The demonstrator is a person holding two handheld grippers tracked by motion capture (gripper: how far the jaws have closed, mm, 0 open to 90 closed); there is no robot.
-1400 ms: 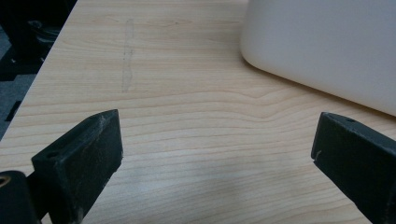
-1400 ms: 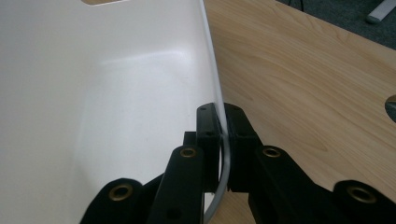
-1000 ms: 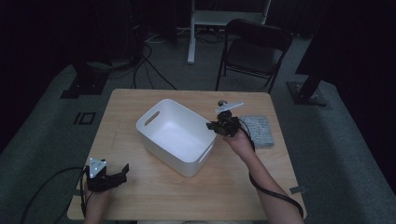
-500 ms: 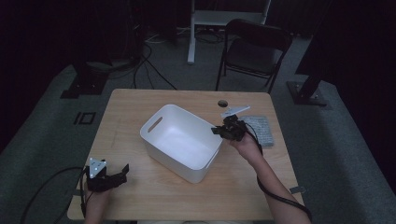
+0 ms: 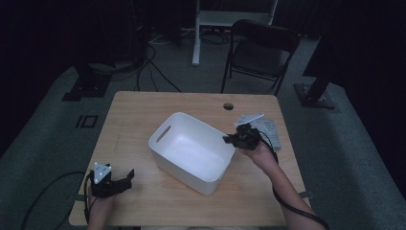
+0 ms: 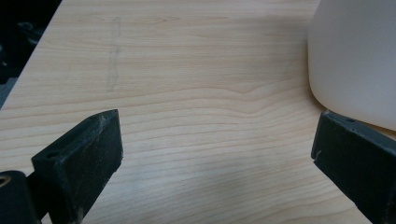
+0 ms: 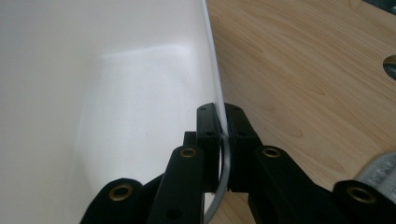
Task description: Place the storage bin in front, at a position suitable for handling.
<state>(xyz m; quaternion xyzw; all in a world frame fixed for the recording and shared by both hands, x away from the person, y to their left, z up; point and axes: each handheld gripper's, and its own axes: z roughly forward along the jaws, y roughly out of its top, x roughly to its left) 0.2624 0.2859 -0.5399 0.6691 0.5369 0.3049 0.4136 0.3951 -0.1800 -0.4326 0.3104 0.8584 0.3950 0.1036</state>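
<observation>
Rim of the white bin (image 5: 191,152) sits clenched between my right gripper (image 7: 223,122) jaws, bin wall stretching ahead of them. My left gripper (image 6: 212,140) hangs released over the table (image 5: 143,115), bin just off its right jaw.

Table centre: white bin (image 5: 191,152) stands askew on the wooden table (image 5: 143,115), blocking any straight pass from left to right.
Bin right rim: right gripper (image 5: 230,139) clamped on it, one jaw inside the wall, one outside; no gap there.
Far strip: bare wood behind the bin, broken by a cable hole (image 5: 228,106).
Right edge: grey pad (image 5: 269,132) lies just beyond the right gripper.
Left half: open wood; left gripper (image 5: 128,175) at the near-left corner, jaws wide, bin wall (image 6: 355,56) near its right jaw.
</observation>
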